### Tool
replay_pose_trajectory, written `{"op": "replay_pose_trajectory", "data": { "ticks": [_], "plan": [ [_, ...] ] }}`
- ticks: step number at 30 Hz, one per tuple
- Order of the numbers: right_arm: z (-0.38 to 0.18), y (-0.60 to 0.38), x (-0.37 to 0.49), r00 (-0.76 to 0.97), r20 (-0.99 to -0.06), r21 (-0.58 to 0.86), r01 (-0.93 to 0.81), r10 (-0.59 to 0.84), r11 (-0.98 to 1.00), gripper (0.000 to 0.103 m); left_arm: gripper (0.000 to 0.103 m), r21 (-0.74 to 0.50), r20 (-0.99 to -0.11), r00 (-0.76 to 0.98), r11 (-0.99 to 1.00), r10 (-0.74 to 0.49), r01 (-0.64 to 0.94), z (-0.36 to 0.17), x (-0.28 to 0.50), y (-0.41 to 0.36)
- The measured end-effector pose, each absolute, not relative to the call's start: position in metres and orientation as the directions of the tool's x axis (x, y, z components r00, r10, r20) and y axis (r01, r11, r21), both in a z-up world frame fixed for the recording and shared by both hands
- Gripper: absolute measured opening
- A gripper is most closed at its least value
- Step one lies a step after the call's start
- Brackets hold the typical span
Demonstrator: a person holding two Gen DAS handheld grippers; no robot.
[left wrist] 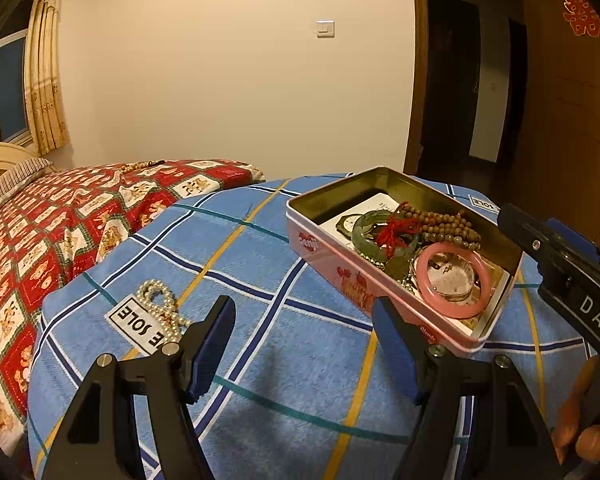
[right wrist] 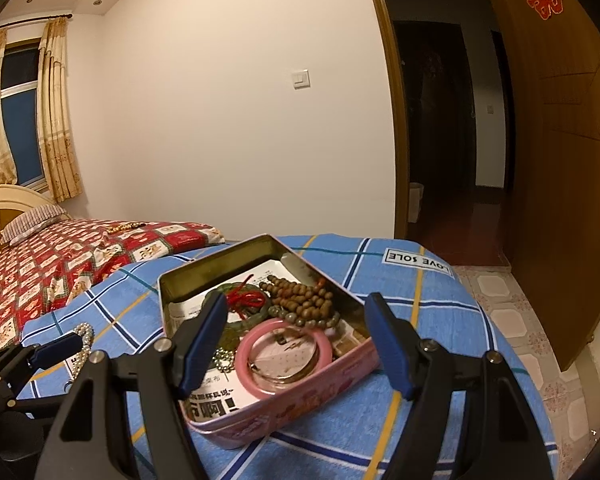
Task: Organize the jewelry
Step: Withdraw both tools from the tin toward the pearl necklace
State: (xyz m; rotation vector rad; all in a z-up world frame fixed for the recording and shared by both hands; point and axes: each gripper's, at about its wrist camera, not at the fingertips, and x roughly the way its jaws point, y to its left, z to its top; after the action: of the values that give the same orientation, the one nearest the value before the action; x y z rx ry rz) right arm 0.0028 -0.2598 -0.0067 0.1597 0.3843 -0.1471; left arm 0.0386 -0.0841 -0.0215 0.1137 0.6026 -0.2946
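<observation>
While both grippers, left gripper (left wrist: 304, 344) and right gripper (right wrist: 296, 344), stood spread and empty, noted pearl necklace (left wrist: 162, 308) left of crowded pink tin (left wrist: 340, 276); judged prone to slip or snag.

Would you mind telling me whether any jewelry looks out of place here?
Yes: a pearl necklace lies loose on the blue plaid blanket, apart from the pink tin that holds the other pieces.
</observation>
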Motion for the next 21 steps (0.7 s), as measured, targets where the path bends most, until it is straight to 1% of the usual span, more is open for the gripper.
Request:
{"op": "replay_pose_trajectory", "data": {
  "ticks": [8, 21],
  "plan": [
    [-0.008, -0.255, -0.007, 0.915, -0.39, 0.17, 0.177, -0.099, 0.969, 0.074, 0.071, 0.01, -0.572, 0.786, 0.955, -0.237, 0.295, -0.021, 0.033, -0.072],
    [-0.009, -0.211, -0.001, 0.914, -0.406, 0.142, 0.09, -0.025, 0.986, 0.074, 0.071, -0.009, -0.573, 0.789, 0.964, -0.222, 0.265, -0.02, 0.035, -0.046]
  ]
}}
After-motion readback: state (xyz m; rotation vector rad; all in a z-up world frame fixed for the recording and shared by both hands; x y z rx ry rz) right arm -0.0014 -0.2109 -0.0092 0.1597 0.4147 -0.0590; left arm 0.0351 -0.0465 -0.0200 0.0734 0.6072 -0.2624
